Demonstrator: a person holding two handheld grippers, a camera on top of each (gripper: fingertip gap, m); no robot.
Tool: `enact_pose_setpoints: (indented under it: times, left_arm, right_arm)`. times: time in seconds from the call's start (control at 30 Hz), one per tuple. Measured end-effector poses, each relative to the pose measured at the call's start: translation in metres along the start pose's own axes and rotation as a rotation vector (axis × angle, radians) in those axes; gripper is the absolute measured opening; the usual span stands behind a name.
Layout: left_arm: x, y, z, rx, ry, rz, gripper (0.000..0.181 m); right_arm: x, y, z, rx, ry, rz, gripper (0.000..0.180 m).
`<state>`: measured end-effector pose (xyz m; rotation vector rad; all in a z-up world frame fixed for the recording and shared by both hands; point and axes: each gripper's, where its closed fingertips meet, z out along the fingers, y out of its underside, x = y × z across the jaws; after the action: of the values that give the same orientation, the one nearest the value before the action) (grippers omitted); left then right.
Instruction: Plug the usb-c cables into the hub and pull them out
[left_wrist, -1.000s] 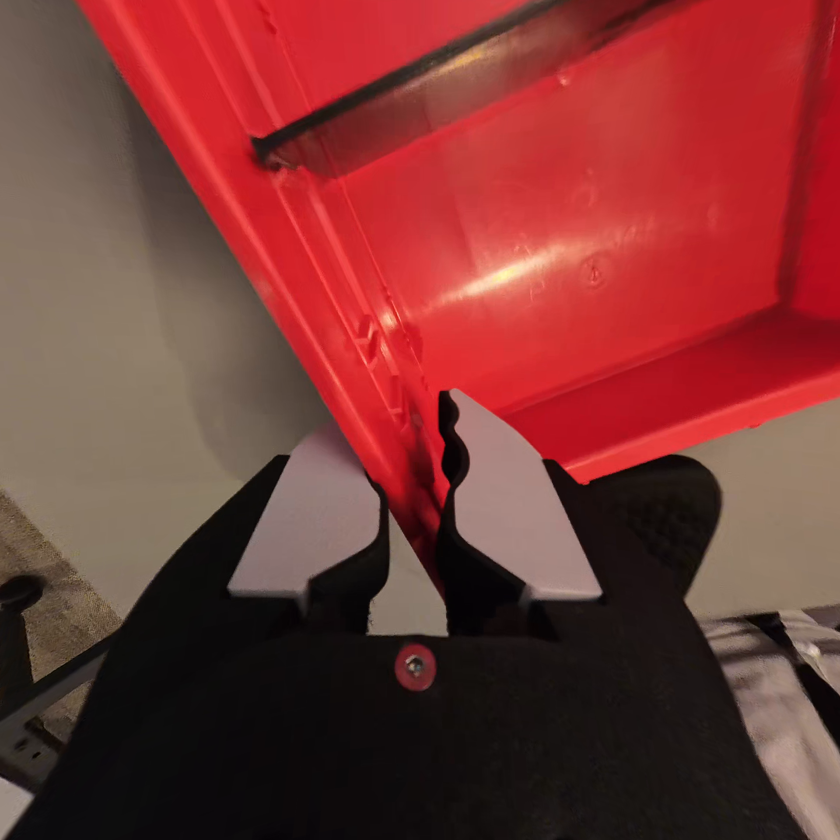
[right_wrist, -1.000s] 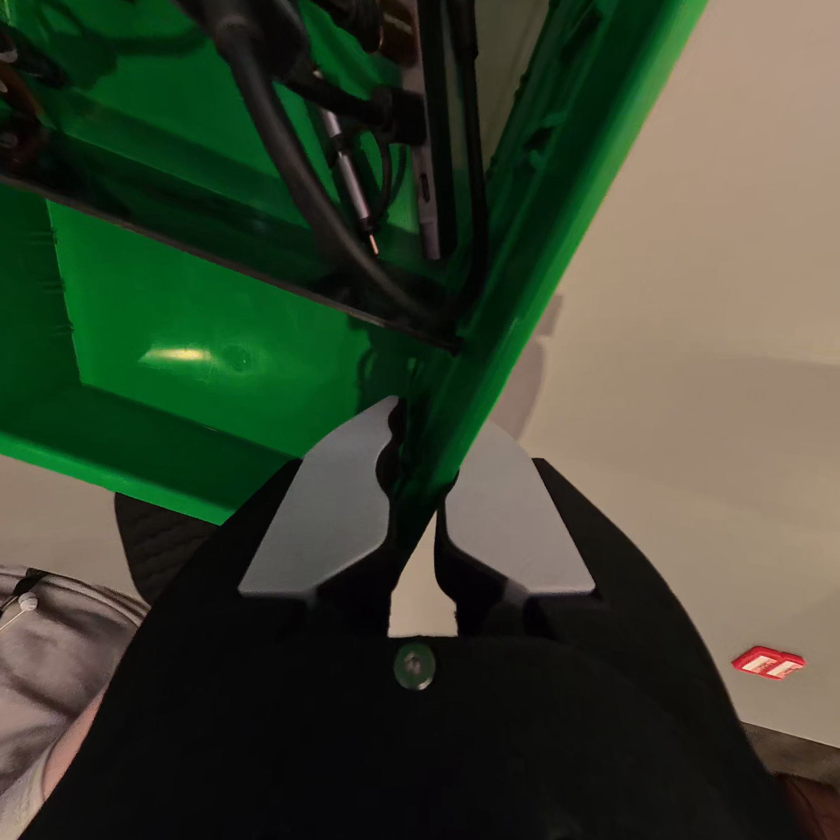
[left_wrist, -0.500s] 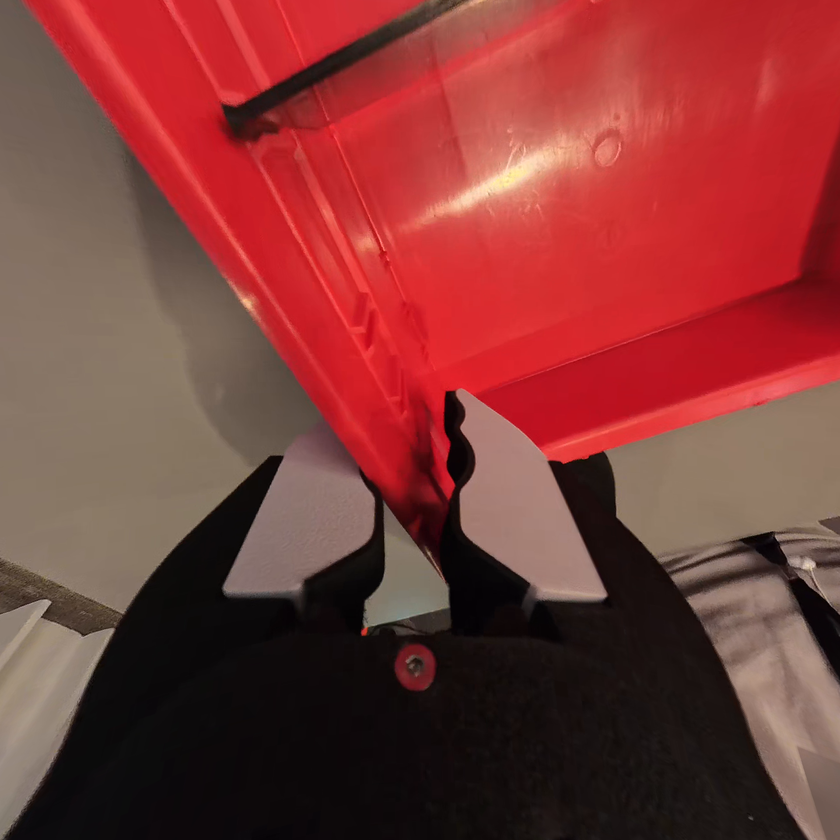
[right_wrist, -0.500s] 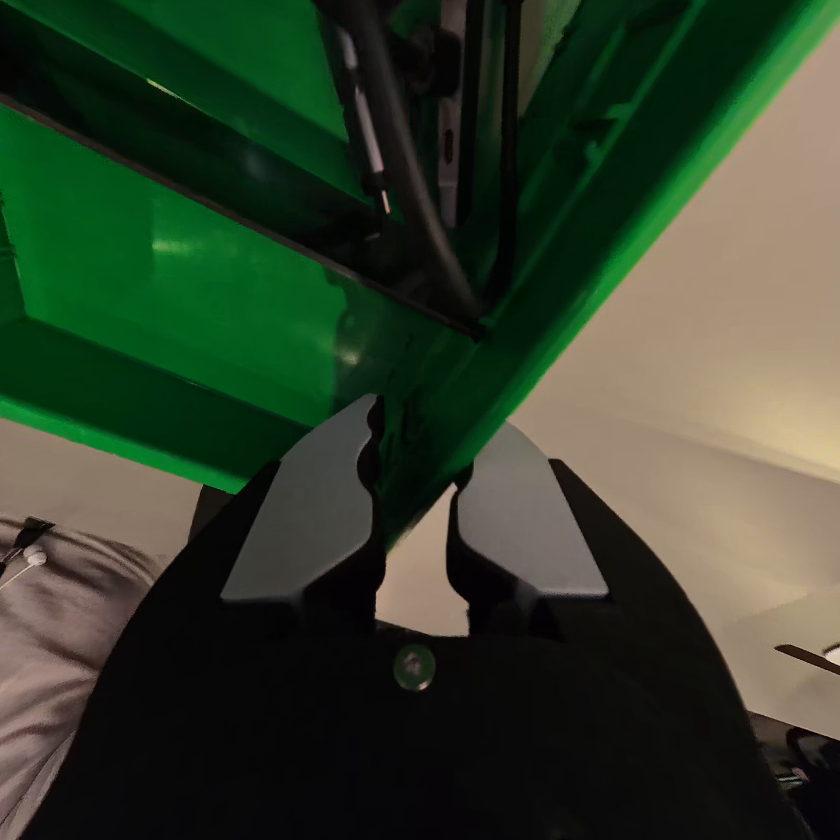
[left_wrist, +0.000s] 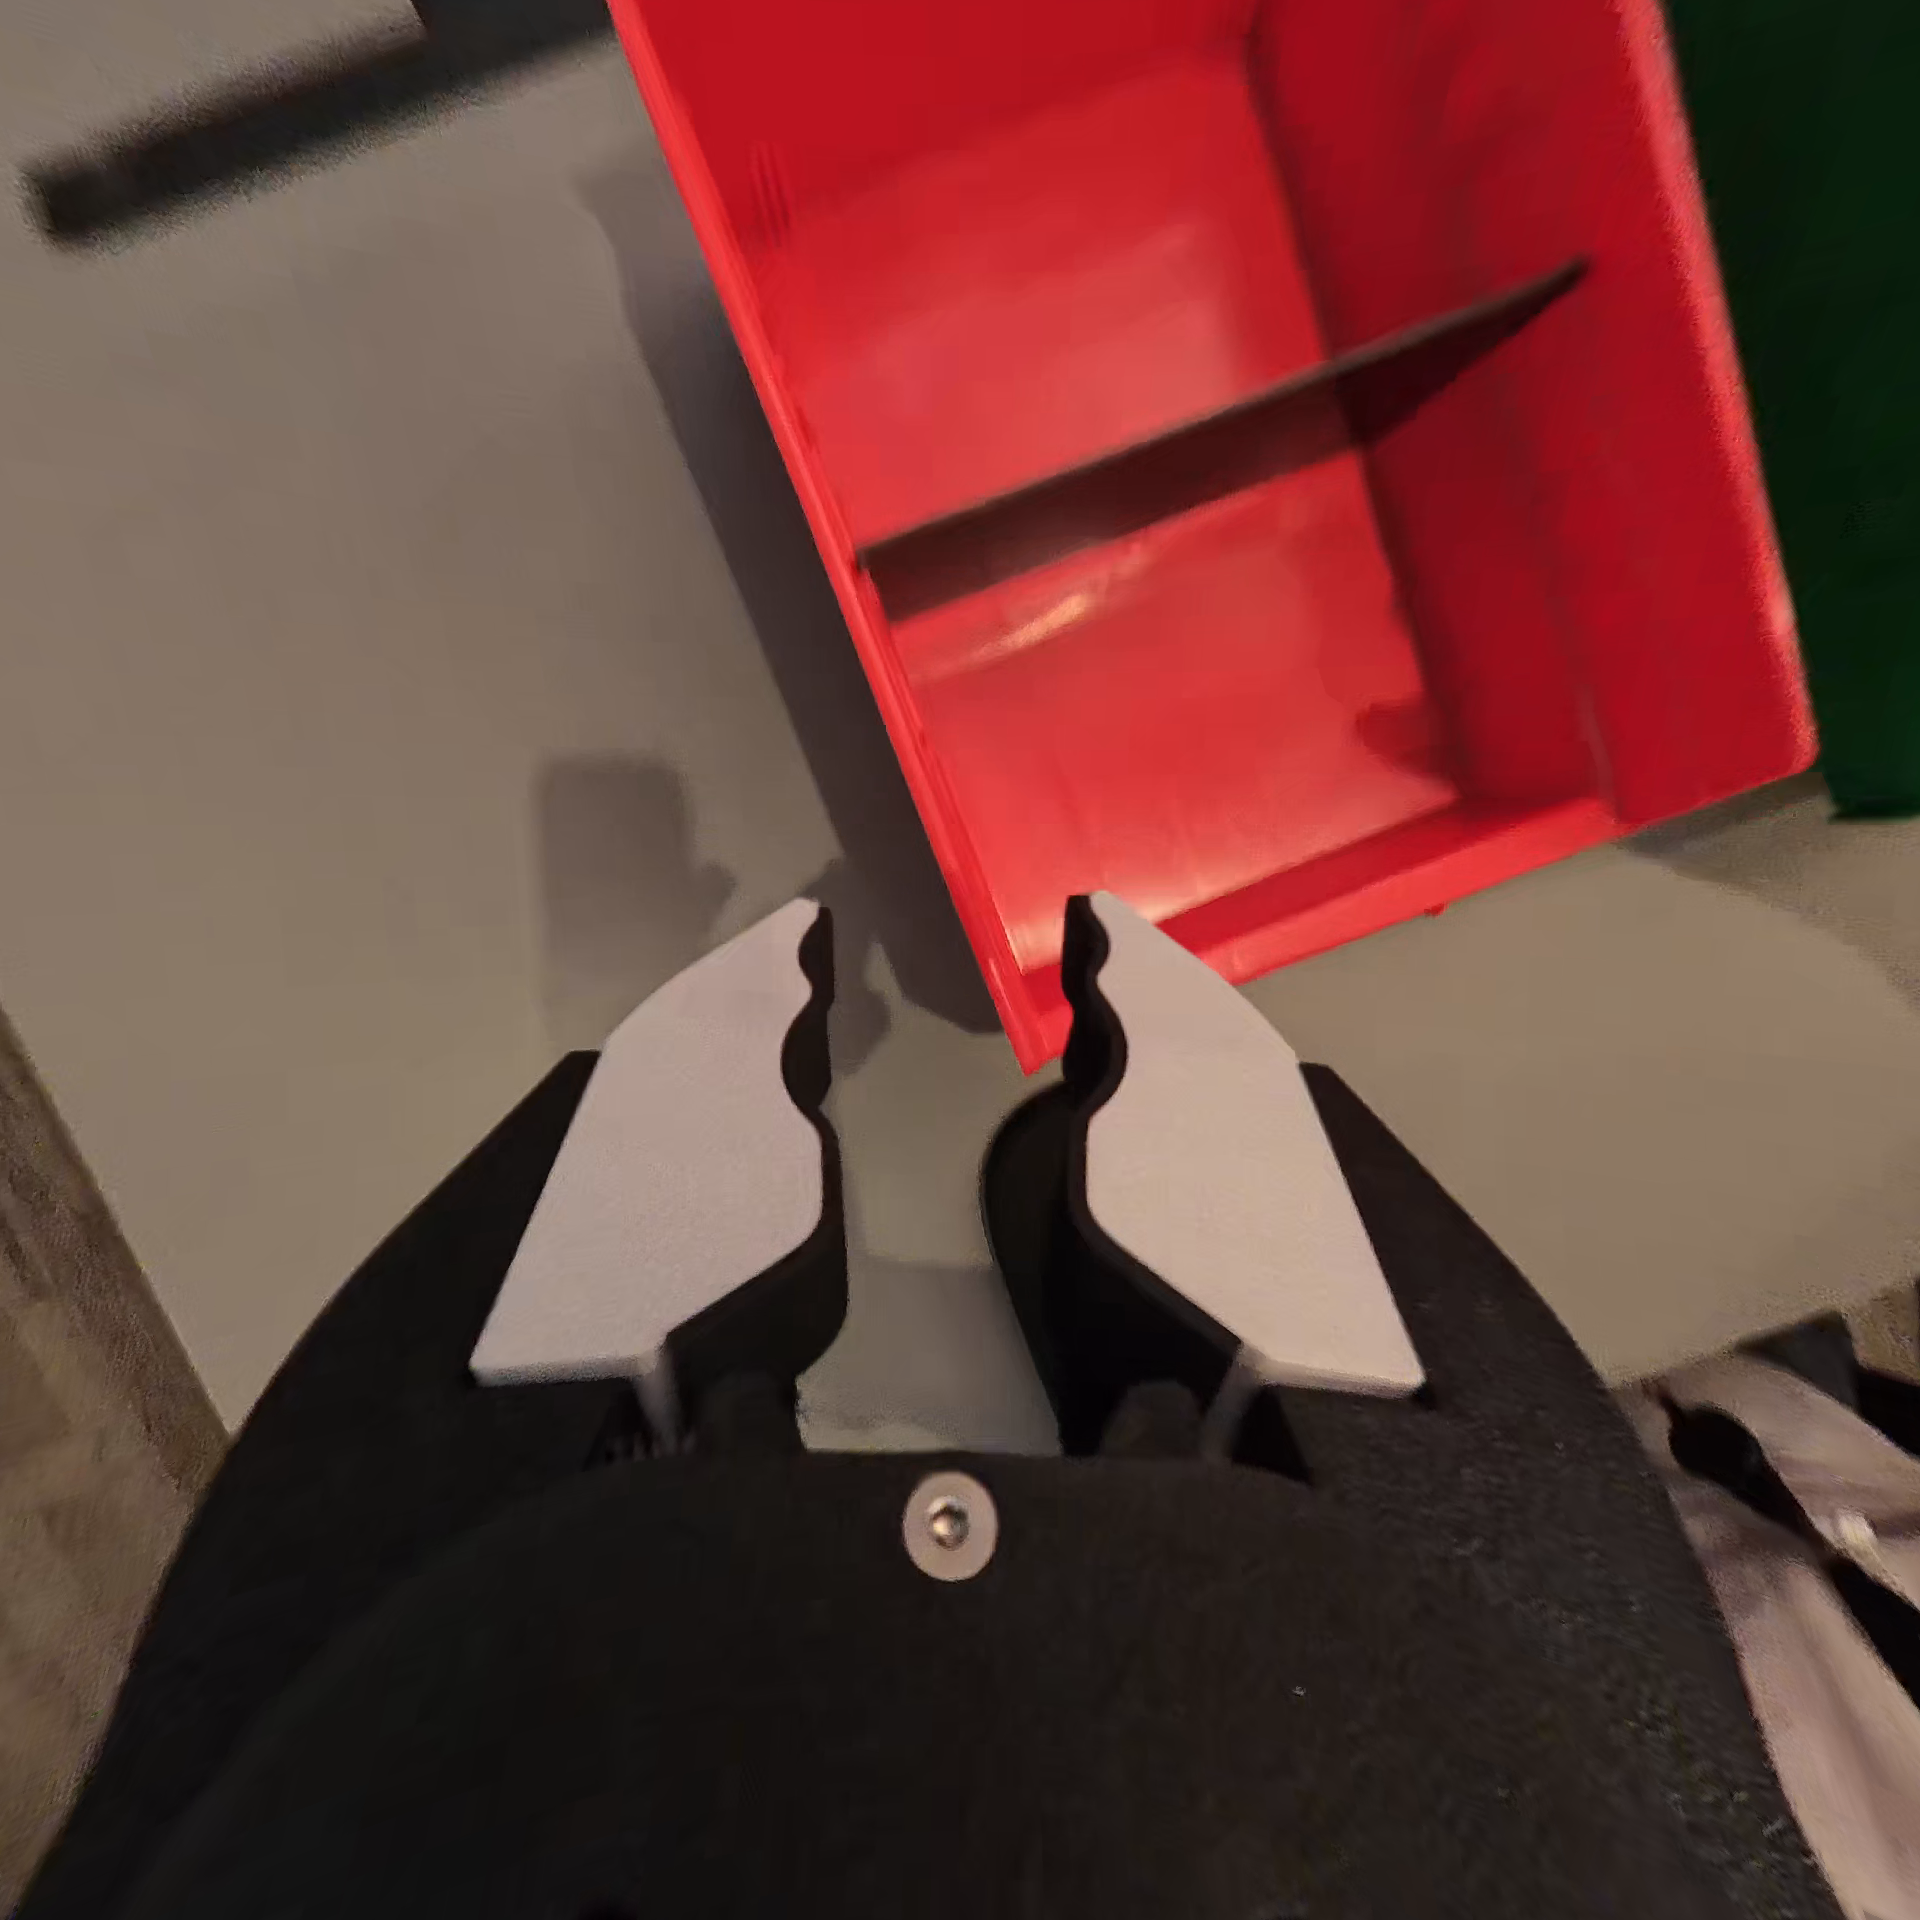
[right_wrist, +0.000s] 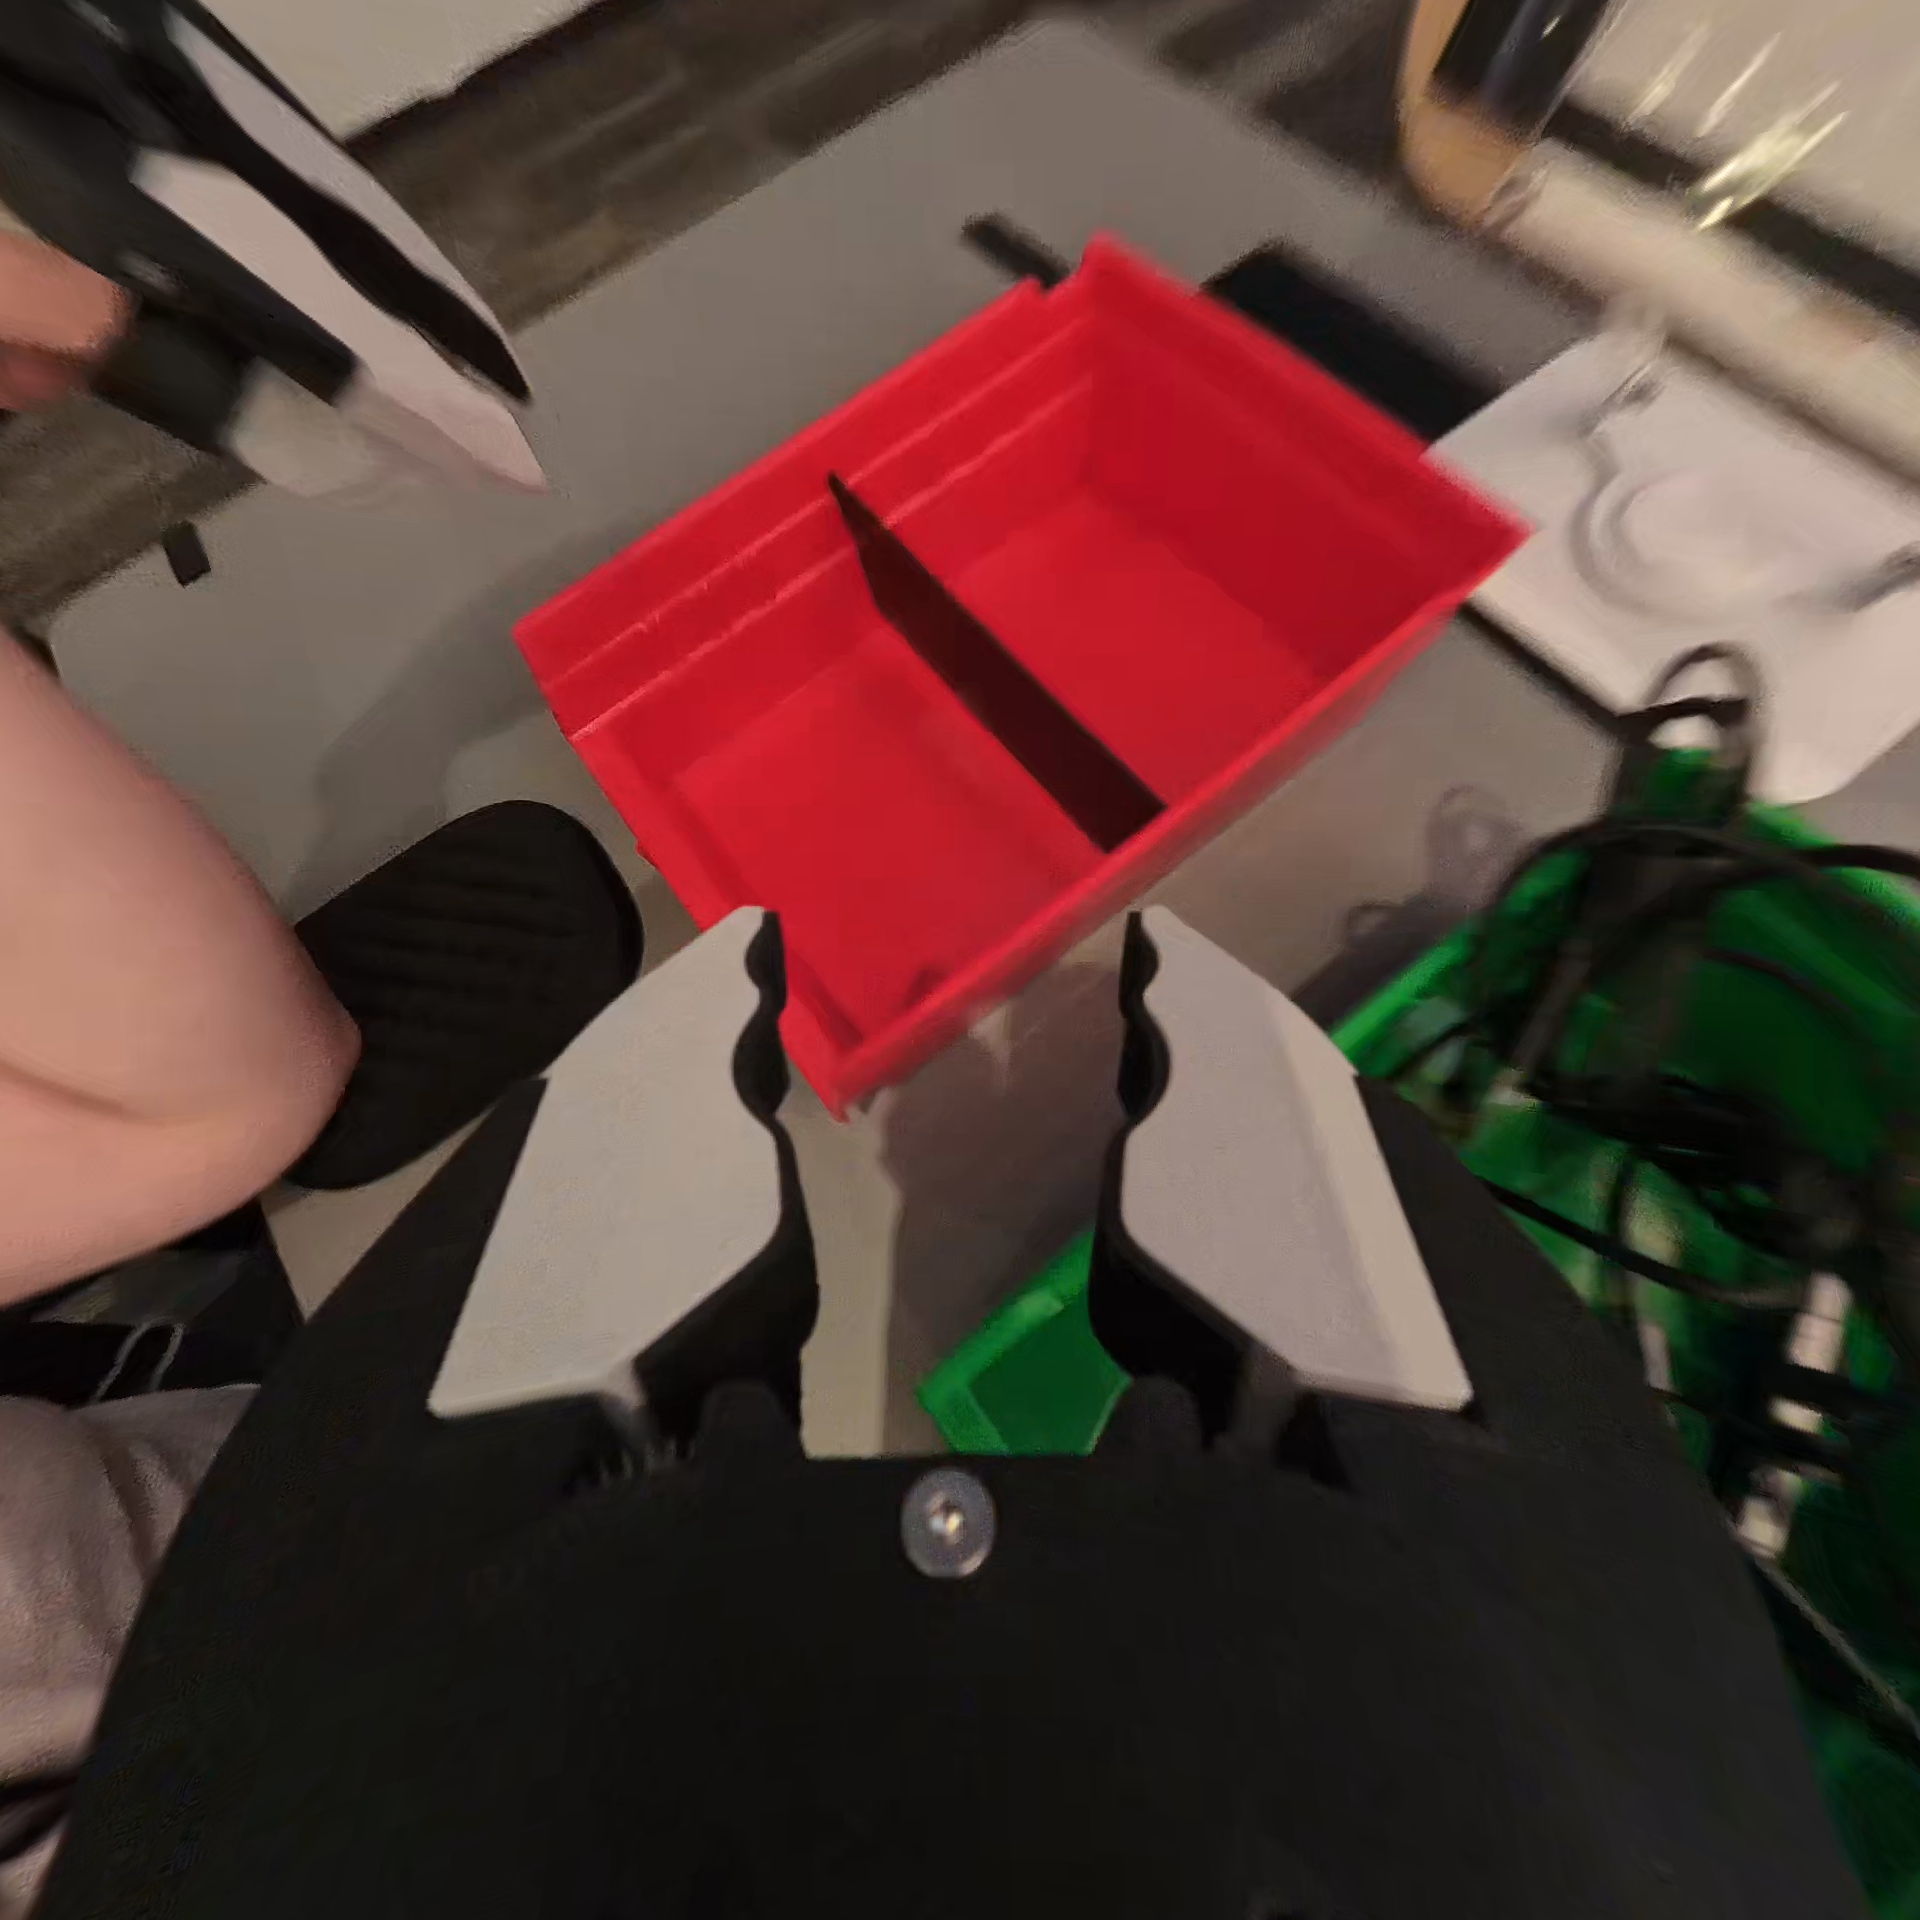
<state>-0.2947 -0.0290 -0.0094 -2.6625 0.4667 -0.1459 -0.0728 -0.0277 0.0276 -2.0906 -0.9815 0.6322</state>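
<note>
An empty red bin (left_wrist: 1143, 748) with a black divider (left_wrist: 1195, 468) sits on the grey table (left_wrist: 364, 623). My left gripper (left_wrist: 951, 925) is open and empty, with the bin's near corner just ahead of the gap. In the right wrist view the red bin (right_wrist: 831, 821) lies ahead, and a green bin (right_wrist: 1018, 1382) holding tangled black cables (right_wrist: 1662, 862) sits at the right. My right gripper (right_wrist: 951, 925) is open and empty above the gap between the two bins. No hub can be made out in the blur.
The green bin's wall (left_wrist: 1829, 416) stands just right of the red bin. The left gripper (right_wrist: 364, 343) and a person's arm (right_wrist: 135, 935) show at the left of the right wrist view. A white sheet (right_wrist: 1714, 540) lies at the back right. The table edge and floor (left_wrist: 62, 1299) are at the left.
Both grippers were shut on bin walls, left on the red, right on the green. Now both have let go, opened and drawn back, and the bins rest on the table.
</note>
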Motion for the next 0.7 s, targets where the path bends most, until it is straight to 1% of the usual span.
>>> enact_pose_setpoints:
  times: [0.03,0.1,0.13,0.2,0.27,0.3,0.4,0.5,0.57,0.6,0.7]
  left_arm:
    - [0.0,-0.008,-0.009,0.066,-0.012,0.01,0.041]
    - [0.004,-0.022,-0.025,0.177,-0.015,0.032,0.038]
    - [0.009,-0.027,-0.031,0.216,-0.002,0.047,0.038]
    - [0.021,-0.031,-0.039,0.262,0.025,0.089,0.036]
    - [0.033,-0.031,-0.042,0.265,0.052,0.135,0.036]
    - [0.037,-0.031,-0.042,0.267,0.057,0.154,0.036]
    - [0.048,-0.038,-0.046,0.295,0.065,0.183,0.036]
    - [0.059,-0.041,-0.047,0.307,0.084,0.214,0.036]
    - [0.062,-0.04,-0.048,0.308,0.084,0.234,0.036]
    - [0.064,-0.04,-0.05,0.313,0.089,0.24,0.036]
    - [0.071,-0.046,-0.058,0.36,0.113,0.229,0.036]
  right_arm:
    - [0.0,0.002,0.02,-0.047,0.036,0.005,0.064]
    - [0.02,0.009,0.055,-0.147,0.183,0.027,0.064]
    - [0.024,0.012,0.07,-0.187,0.187,0.076,0.066]
    - [0.047,0.025,0.092,-0.29,0.276,0.162,0.066]
    - [0.055,0.044,0.106,-0.414,0.275,0.254,0.068]
    - [0.056,0.05,0.111,-0.448,0.263,0.308,0.066]
    - [0.061,0.062,0.123,-0.538,0.255,0.416,0.053]
    - [0.061,0.079,0.131,-0.654,0.236,0.507,0.044]
    - [0.057,0.085,0.138,-0.68,0.196,0.556,0.03]
    - [0.052,0.084,0.141,-0.684,0.158,0.564,0.017]
    - [0.057,0.085,0.137,-0.732,0.208,0.534,0.011]
